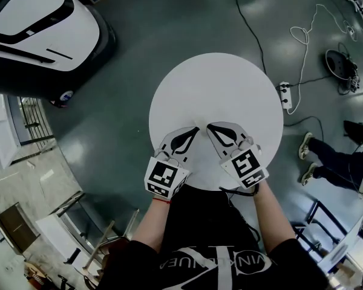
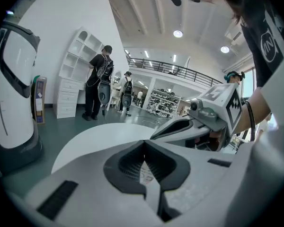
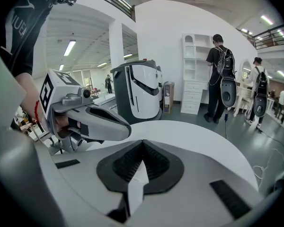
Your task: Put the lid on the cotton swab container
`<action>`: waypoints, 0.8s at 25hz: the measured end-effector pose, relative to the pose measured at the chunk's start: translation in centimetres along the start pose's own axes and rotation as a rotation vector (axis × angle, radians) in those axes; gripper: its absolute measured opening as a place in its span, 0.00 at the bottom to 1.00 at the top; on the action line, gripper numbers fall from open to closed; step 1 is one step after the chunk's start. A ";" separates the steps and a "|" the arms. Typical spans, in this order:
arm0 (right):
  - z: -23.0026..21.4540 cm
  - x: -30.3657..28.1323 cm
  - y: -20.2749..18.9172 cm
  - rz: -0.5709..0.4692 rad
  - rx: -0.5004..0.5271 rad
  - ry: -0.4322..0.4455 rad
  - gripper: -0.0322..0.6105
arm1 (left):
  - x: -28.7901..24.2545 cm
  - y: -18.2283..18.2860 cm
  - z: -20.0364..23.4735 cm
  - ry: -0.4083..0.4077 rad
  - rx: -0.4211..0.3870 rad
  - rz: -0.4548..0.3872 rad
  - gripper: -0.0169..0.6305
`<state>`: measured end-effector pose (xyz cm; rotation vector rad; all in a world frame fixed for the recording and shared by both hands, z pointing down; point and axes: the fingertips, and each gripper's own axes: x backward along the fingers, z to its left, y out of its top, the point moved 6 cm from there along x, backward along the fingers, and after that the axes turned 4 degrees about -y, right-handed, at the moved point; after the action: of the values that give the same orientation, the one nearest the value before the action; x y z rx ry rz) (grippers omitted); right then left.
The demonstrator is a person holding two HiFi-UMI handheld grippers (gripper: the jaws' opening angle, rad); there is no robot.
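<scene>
Left claw (image 1: pixel 192 132) and right claw (image 1: pixel 212 128) rest on the white desk (image 1: pixel 218 83), tips converging, each closed on nothing.

Centre frame: tabletop (image 1: pixel 218 89) | on its lower edge: left tool (image 1: pixel 195 130) beside right tool (image 1: pixel 209 126), tips near | upper left: machine (image 1: pixel 36 29) on floor (image 1: pixel 169 23) | right: power strip (image 1: pixel 284 94)
</scene>
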<state>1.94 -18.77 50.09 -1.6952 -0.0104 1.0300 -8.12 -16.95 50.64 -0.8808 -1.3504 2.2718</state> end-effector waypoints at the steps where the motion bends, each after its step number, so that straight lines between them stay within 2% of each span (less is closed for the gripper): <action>1: 0.0 0.0 0.0 -0.001 -0.004 0.001 0.05 | -0.2 0.3 0.0 -0.005 -0.003 -0.003 0.04; 4: -0.1 -0.1 0.2 -0.001 -0.011 0.002 0.05 | -0.6 0.7 0.1 -0.008 -0.007 0.010 0.04; 9: -0.2 -0.2 0.2 0.000 -0.029 0.005 0.05 | -1.2 0.6 0.0 0.004 -0.067 0.073 0.04; 13: -0.3 -0.1 0.0 -0.008 -0.062 0.011 0.05 | -1.3 0.5 -0.2 0.004 -0.085 0.080 0.04; 20: -0.3 -0.1 0.1 -0.024 -0.050 0.010 0.05 | -1.3 0.6 -0.2 -0.004 -0.110 0.088 0.04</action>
<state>2.01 -19.12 50.12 -1.7418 -0.0502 1.0108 -7.03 -17.90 50.49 -0.9905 -1.4777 2.2839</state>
